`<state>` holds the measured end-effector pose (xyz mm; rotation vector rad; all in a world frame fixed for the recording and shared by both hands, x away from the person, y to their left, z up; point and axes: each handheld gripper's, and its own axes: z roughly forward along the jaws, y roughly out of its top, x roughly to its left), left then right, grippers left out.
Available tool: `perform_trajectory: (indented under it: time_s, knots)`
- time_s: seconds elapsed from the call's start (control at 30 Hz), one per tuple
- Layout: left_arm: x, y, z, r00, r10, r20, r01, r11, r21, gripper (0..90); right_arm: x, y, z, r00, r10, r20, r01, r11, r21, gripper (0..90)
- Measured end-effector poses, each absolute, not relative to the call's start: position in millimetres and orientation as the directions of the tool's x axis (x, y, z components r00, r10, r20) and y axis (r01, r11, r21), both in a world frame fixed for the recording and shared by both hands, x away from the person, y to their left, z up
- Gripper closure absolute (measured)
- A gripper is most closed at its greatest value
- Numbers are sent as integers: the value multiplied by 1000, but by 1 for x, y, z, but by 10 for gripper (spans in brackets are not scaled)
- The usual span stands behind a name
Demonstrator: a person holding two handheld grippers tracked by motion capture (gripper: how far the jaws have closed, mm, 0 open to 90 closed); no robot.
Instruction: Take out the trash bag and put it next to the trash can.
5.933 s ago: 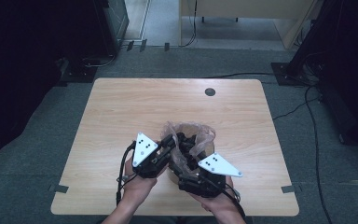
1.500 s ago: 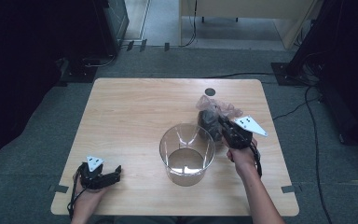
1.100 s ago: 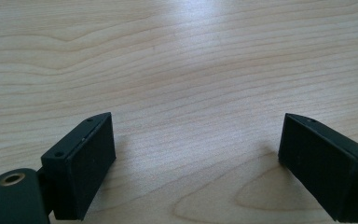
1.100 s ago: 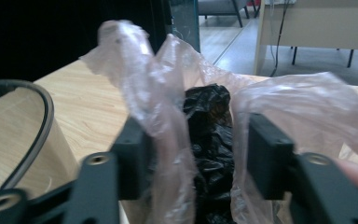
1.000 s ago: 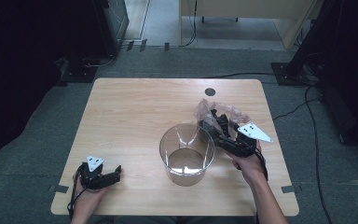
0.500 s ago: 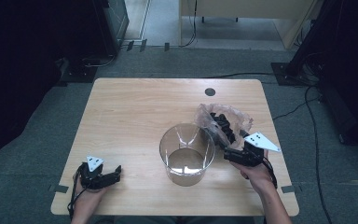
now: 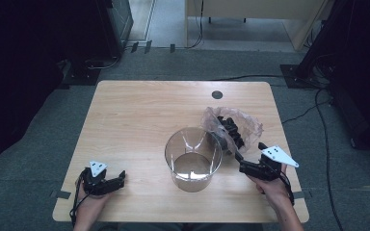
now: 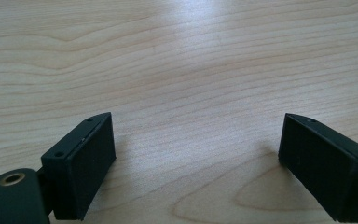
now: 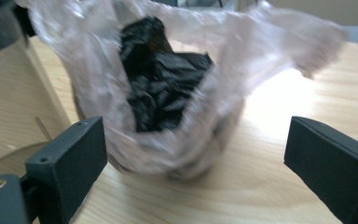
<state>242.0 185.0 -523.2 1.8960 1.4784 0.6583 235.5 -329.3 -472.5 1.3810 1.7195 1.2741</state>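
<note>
On the wooden table (image 7: 139,110), the largest thing is a clear glass bowl (image 7: 193,159) standing upright just below the centre, its rim open to the camera. At about two o'clock from the bowl, touching or almost touching its rim, lies a crumpled clear plastic bag (image 7: 243,122) with a heap of black pieces (image 7: 231,131) inside; what the pieces are cannot be told. The bag rests on the tabletop, its mouth loose and spread.

At four o'clock from the bowl, the right gripper (image 7: 241,161) points toward ten o'clock, at the bag. Its jaws have just been opening and now stand wide apart, with nothing pressed between them. In the right gripper view (image 9: 193,154) the bag (image 9: 177,93) sits on the table just beyond the two pads, free of both, the black pieces (image 9: 163,84) showing through the film, with the bowl's wall (image 9: 0,37) at the left edge.

At eight o'clock from the bowl, well apart from it, the left gripper (image 7: 120,177) lies low near the table's near edge, pointing toward three o'clock. In the left gripper view (image 8: 196,154) its jaws are spread wide over bare wood (image 8: 177,70), holding nothing.
</note>
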Motion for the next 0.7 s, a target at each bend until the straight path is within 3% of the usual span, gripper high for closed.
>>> perform_trajectory:
  time_s: [0.5,0.7]
  knots:
    - [242,185,-523,243,970,3,651,-165,741,103,218,-357,-488,-214,970,115,438,-10,899,57]
    - [242,185,-523,243,970,2,651,-165,741,103,214,-370,-498,-139,985,104,493,-22,870,57]
